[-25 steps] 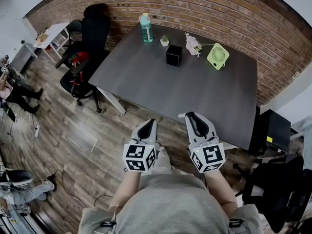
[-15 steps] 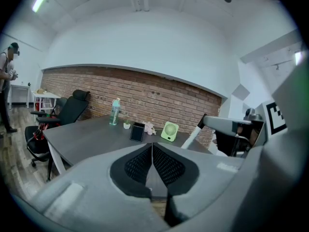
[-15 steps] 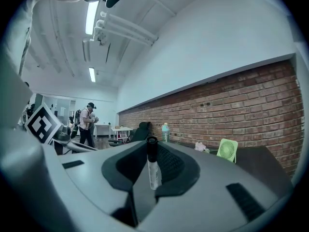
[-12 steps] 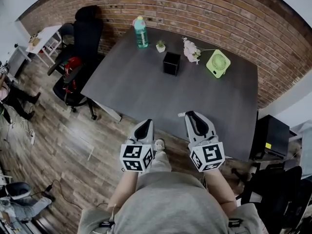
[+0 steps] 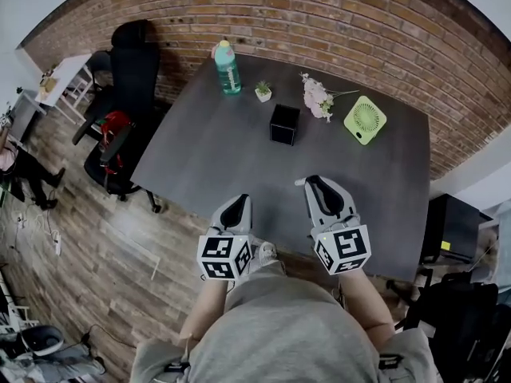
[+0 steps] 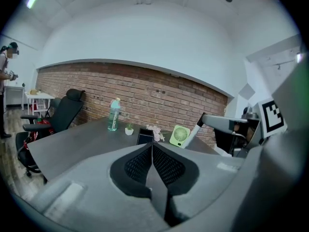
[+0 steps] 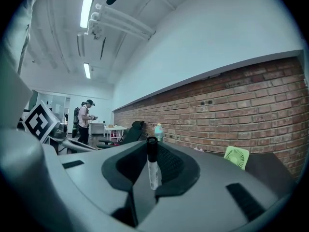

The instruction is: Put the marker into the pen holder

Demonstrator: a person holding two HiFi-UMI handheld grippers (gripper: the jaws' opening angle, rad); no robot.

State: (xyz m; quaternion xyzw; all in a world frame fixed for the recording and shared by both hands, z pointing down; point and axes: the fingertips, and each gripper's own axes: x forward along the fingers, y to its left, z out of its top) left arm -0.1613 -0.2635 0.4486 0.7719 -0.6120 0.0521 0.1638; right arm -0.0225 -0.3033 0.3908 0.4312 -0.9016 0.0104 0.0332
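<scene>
1. Dark grey tabletop runs up to a brick wall. On it the black pen holder stands near a small potted plant and pink flowers. A green bottle is farther left and a green fan is off to the right.
2. The head view places both tools. The left gripper and the right gripper are held side by side at the tabletop's near edge, well apart from the pen holder. From this height only a pale nub shows at the right gripper's tip.
3. The right gripper view fills that in. Its jaws are clamped on the marker, which stands upright between the pads, pale barrel below and black cap on top. The bottle and fan show beyond, but the pen holder cannot be made out there.
4. The left gripper view shows its two jaws pressed together with nothing between them. The pen holder sits just past their tips, between the bottle and the fan.
</scene>
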